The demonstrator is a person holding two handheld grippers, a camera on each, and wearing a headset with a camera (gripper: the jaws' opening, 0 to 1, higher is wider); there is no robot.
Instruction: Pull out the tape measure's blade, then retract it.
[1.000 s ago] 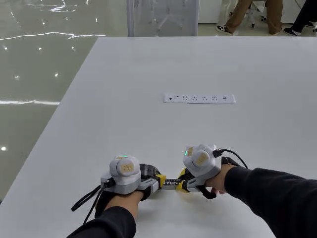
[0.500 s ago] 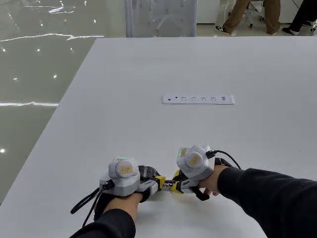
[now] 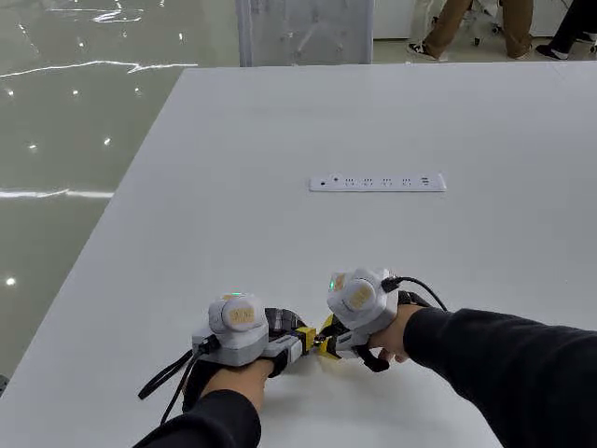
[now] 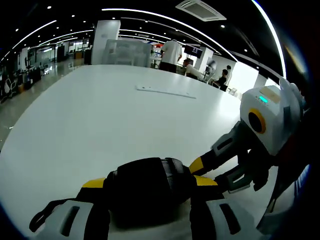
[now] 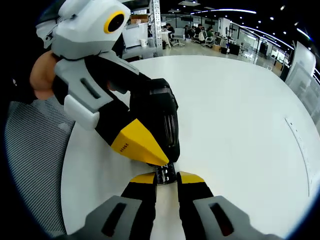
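Left gripper (image 3: 300, 338) is at the near edge of the bench (image 3: 280, 187), fingers clamped on the tape measure case (image 4: 150, 192) from both sides, with the case low over the bench surface. Right gripper (image 5: 166, 179) sits just right of the case, its fingers pinched on the end of the blade (image 5: 164, 171), tips almost touching the case mouth. Only a short stub of blade shows between case and right fingers. Blade axis runs left-right out of the case, roughly parallel to the near bench edge, in line with the right fingers. Judgement: blade is near fully home, so any pull has to go straight right, away from the case, along that axis; an off-axis pull risks kinking it. Power strip (image 3: 378, 183) lies well beyond the case, mid-bench, clear of that line.
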